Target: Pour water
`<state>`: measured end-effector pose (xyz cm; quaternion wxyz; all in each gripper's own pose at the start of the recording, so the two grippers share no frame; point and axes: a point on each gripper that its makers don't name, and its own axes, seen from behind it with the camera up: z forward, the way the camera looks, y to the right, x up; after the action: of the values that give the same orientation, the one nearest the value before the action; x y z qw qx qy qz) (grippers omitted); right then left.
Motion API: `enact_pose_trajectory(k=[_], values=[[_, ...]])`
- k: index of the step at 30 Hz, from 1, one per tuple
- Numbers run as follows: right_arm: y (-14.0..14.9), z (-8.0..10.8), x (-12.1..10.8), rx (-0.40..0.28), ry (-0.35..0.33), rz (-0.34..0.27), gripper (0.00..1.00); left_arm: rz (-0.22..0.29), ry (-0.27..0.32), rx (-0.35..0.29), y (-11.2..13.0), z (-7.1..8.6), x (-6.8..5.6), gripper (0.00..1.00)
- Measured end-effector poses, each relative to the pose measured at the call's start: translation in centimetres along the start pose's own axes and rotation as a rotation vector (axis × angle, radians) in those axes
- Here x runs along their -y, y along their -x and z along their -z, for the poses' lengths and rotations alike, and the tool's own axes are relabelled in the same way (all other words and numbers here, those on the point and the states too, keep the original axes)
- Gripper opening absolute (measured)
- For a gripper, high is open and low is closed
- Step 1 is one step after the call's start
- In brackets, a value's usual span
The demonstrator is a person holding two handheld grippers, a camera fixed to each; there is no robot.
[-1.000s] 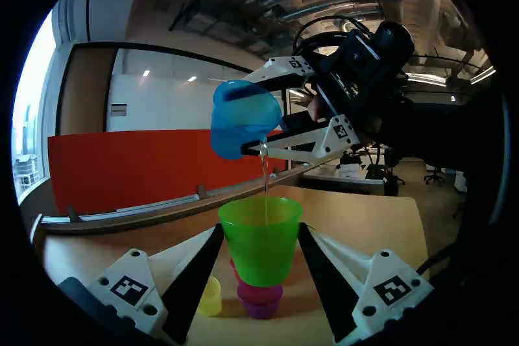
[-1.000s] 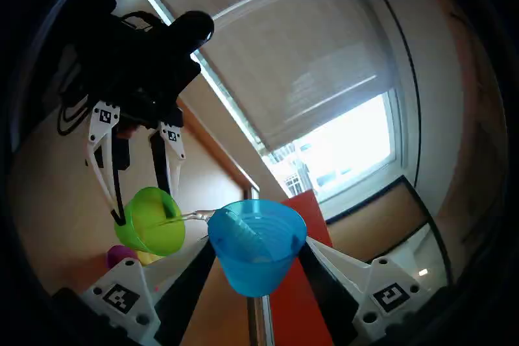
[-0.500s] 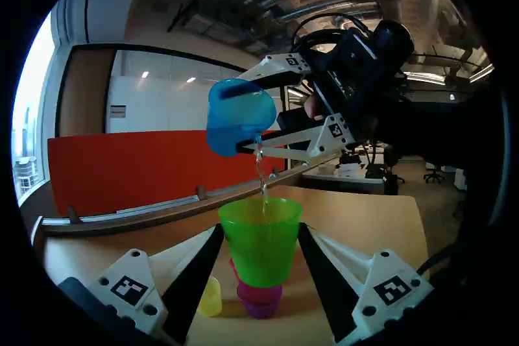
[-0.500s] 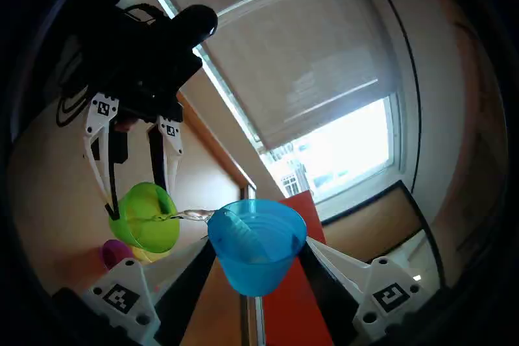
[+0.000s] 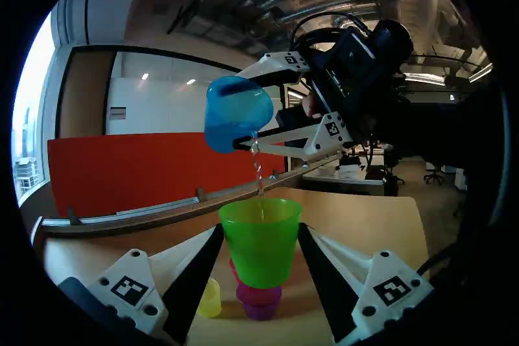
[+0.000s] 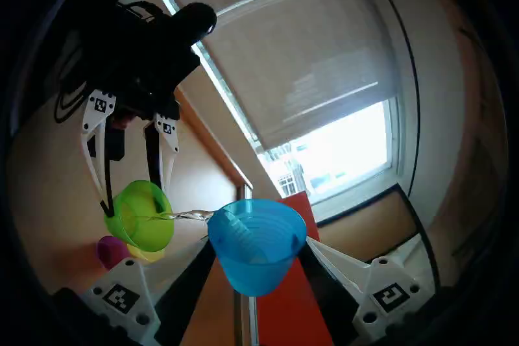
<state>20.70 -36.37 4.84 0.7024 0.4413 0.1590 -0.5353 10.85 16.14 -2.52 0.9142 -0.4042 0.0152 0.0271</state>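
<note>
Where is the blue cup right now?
The blue cup sits upper centre in the left gripper view, tilted in the right tool, above the green cup the left tool holds.

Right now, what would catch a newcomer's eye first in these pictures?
The tilted blue cup, clamped in the right gripper high in the left gripper view, sends a thin stream of water down into the green cup held by the left gripper below it. Under the green cup, a purple cup and a yellow cup sit on the wooden table.
</note>
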Motion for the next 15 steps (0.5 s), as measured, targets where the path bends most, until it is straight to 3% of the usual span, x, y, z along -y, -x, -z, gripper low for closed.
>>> enact_pose_trajectory(k=[15], values=[[-0.05, 0.03, -0.29, 0.002, 0.004, 0.011, 0.89, 0.006, 0.003, -0.006, -0.01, -0.1, -0.08, 0.84]])
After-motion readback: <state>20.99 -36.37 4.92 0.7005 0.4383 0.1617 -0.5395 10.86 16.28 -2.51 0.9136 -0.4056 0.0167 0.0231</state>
